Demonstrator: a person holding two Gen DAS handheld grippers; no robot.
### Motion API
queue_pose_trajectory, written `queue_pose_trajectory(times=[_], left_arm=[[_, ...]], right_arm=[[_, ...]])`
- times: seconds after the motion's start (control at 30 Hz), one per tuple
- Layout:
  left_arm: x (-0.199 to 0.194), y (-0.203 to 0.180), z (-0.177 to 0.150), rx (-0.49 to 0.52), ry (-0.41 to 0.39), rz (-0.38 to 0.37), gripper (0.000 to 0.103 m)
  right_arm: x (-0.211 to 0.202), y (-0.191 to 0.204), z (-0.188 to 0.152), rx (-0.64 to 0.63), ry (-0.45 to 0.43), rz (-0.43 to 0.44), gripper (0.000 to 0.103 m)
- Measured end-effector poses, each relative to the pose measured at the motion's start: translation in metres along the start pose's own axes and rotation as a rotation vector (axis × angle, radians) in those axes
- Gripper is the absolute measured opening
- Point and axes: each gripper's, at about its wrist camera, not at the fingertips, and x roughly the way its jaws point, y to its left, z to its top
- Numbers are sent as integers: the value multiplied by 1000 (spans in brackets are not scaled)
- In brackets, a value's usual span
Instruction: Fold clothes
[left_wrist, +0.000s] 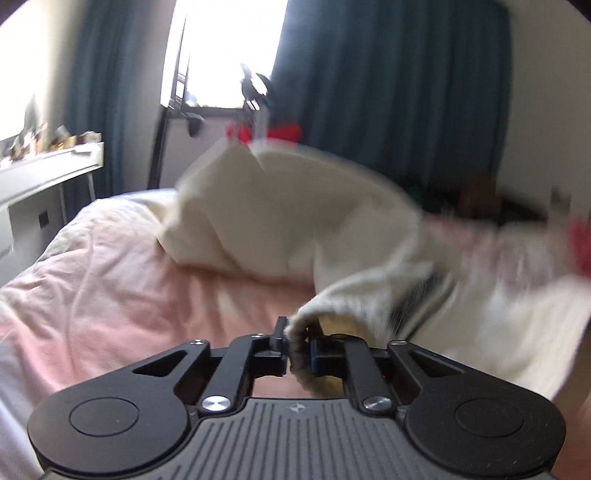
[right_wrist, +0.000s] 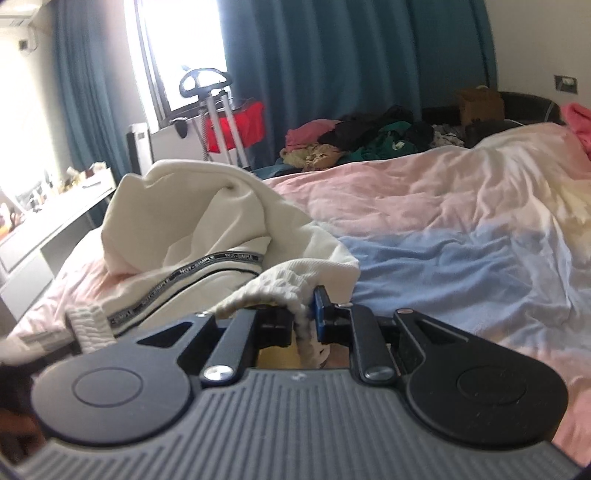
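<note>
A cream-white garment (left_wrist: 280, 218) with a black lettered tape trim lies bunched on the pink bed cover, blurred by motion in the left wrist view. My left gripper (left_wrist: 297, 339) is shut on a ribbed edge of it. In the right wrist view the same garment (right_wrist: 192, 229) rises in a heap at the left, its trim reading "NOT SIMPLE". My right gripper (right_wrist: 304, 317) is shut on another ribbed edge of it, held just above the bed.
The bed cover (right_wrist: 424, 206) is pink with a blue patch (right_wrist: 443, 266). A pile of mixed clothes (right_wrist: 369, 140) lies at the far edge. A white desk (right_wrist: 48, 229) stands at the left. Blue curtains (right_wrist: 351, 55), a window and a stand with red fabric (right_wrist: 236, 122) are behind.
</note>
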Motion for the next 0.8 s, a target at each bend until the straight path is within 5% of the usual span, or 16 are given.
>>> queue_pose_trajectory(times=[0.13,0.27,0.47,0.6,0.8], left_arm=[[-23,43,15,-227,-51,7,9],[-45,85,28,-445,-94,18,9],[-26,126,10,-562,53,95,10],[-37,144,4,-662,69,20,22],[-77,150,-9,-705,86,-33,58]], right_arm=[[1,25,-7,-132,44,70,16],[13,50,-25,-200,183,232,20],[13,77,-44,-324,259,298,34],[5,64,-39,-197,314,382,77],[-11,52,-30,-51,326,477,82]])
